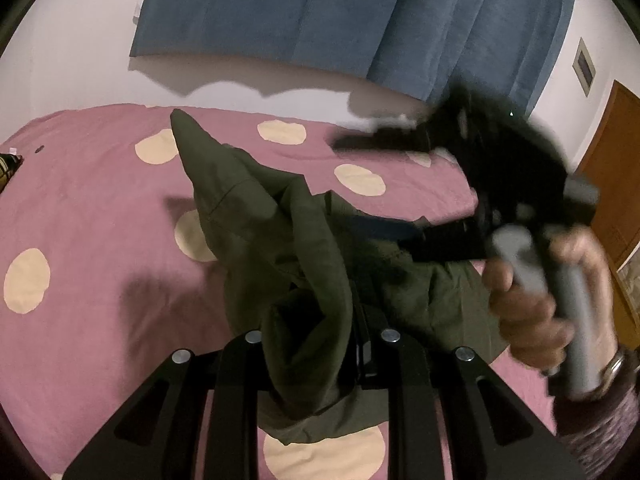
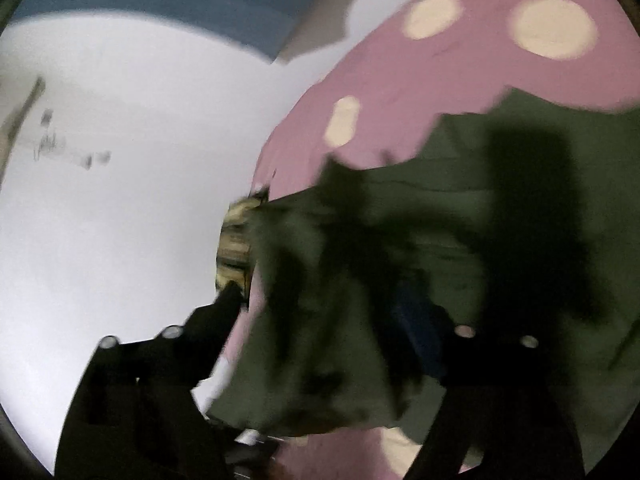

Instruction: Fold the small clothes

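Here the left hand-held gripper (image 1: 320, 344) pinches the green cloth (image 1: 256, 216) up off the bed (image 1: 80, 208); the right hand-held gripper (image 1: 384, 196) beside it is open, letting go.

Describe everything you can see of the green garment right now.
The olive-green garment looks like thin woven cotton, with a stitched seam and a hem. It is crumpled, not folded. A bunched part is pinched in the shut left claw and lifted, one corner rising to a point; the rest drapes onto the pink polka-dot bedsheet. The right claw, blurred, is open above the cloth, not gripping it.
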### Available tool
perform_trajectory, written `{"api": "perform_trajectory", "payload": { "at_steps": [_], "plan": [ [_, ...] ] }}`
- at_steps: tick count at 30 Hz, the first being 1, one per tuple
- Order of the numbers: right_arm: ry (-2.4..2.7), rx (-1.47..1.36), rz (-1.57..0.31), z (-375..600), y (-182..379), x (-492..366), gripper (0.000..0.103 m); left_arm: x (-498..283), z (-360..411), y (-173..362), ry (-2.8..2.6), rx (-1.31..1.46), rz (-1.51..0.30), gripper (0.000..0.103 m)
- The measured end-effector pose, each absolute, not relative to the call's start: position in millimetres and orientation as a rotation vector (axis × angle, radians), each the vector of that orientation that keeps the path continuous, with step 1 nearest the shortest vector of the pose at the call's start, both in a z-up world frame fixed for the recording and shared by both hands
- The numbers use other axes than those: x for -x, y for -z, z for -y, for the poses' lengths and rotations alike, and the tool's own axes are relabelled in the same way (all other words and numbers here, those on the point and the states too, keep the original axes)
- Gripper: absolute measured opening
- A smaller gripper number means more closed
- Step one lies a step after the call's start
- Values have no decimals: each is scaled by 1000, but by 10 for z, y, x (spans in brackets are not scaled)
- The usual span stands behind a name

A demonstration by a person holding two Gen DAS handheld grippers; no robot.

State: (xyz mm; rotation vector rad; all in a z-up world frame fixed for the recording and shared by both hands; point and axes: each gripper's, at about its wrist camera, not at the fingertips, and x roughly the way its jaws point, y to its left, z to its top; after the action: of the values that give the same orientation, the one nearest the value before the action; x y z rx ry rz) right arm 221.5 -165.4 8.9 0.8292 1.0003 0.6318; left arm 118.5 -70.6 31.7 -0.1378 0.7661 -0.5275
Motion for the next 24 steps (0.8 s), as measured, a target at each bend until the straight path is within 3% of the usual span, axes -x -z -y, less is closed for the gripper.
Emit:
{"api": "perform_trajectory", "payload": {
  "at_steps": [7,14,16,18,20,21,24],
  "plan": [
    [-599,-540,-1177,1056,-282,-2480,85,-1119,740,-287,523,120,-748,22],
    [-515,-402,-1315,888,-41,-2546,82,-1151,741,-262,530,121,-750,22],
    [-486,-382,-1330,904,32,-2527,44,-1155,753,-264,529,119,-749,22],
    [-501,-413,-1331,949,83,-2523,18,-1166,770,-252,535,124,-762,22],
    [-496,-428,-1299,1042,61,-2491,12,-1158,780,-269,549,130,-758,24],
    [-499,-452,-1288,1099,44,-2480,10,-1118,785,-300,560,125,-744,29],
    [-505,-516,-1235,1324,-9,-2406,8,-948,794,-415,627,124,-698,58]
  ]
}}
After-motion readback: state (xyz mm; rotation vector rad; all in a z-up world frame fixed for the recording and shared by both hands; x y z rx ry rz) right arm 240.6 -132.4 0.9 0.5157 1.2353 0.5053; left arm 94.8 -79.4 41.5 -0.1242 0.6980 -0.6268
